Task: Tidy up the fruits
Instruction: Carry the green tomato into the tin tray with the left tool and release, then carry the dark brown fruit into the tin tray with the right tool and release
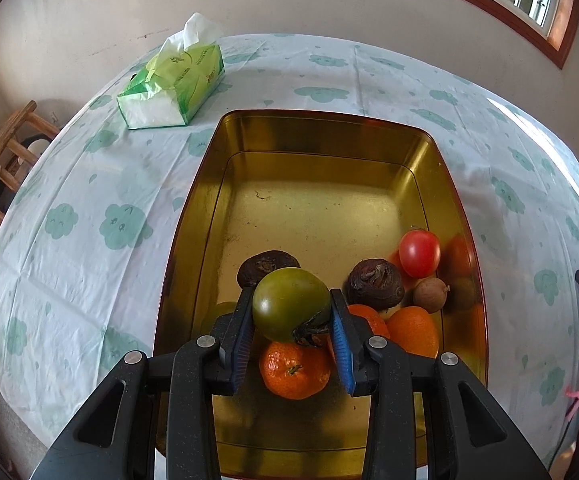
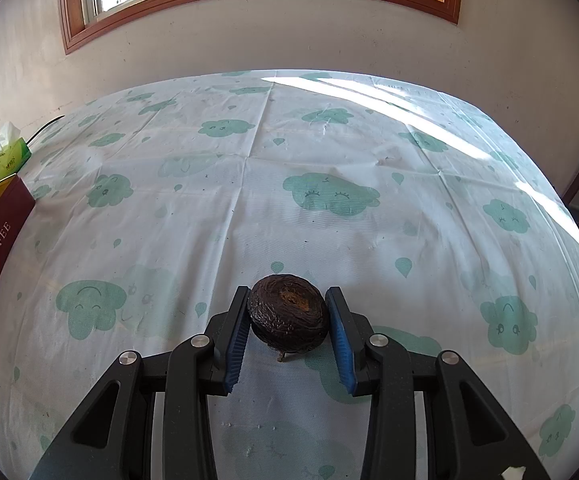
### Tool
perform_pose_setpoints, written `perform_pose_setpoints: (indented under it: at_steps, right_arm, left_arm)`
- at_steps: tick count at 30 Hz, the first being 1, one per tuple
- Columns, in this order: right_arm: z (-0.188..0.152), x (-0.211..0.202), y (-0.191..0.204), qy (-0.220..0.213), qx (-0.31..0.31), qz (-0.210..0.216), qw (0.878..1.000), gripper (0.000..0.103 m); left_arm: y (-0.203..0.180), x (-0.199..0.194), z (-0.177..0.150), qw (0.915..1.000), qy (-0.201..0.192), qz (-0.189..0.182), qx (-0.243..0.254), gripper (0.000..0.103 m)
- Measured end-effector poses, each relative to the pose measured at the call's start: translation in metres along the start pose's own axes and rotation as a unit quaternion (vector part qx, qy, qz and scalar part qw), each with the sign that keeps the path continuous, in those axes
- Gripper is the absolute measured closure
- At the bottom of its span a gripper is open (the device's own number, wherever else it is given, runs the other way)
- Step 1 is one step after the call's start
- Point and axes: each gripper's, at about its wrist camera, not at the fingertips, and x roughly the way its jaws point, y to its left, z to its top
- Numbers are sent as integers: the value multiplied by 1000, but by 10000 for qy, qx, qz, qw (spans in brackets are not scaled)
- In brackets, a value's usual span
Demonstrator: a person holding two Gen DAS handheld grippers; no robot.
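Your left gripper (image 1: pixel 291 316) has its jaws clamped on the green tomato (image 1: pixel 289 304) above the fruit piled in the gold tin (image 1: pixel 193 208), likely for release there, while your right gripper (image 2: pixel 287 320) grips a dark wrinkled fruit (image 2: pixel 287 316) over the bench (image 2: pixel 329 220), beside the tin.

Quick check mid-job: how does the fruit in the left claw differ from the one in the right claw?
The green tomato in the left claw is smooth and glossy; the dark fruit in the right claw is wrinkled and dull brown-black. The green tomato hangs over the gold tin and the fruit already inside; the dark fruit is over bare tablecloth. Both are round and pinched between blue pads.
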Motion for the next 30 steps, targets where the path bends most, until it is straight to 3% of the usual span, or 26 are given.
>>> perform_pose_setpoints:
  at_steps: [13, 20, 26, 30]
  right_arm:
    - [0, 0, -1, 1, 0, 0, 10000, 67]
    - [0, 0, -1, 0, -2, 0, 10000, 67]
    - [0, 0, -1, 0, -2, 1, 10000, 67]
    - [0, 0, -1, -1, 0, 3, 10000, 67]
  left_arm:
    - [-5, -5, -6, 9995, -196, 244, 63, 63]
    - [-5, -24, -10, 9980, -512, 376, 16, 53]
    - [-14, -50, -17, 9949, -922, 344, 223, 45]
    - [-17, -62, -23, 9947, -980, 248, 210, 40]
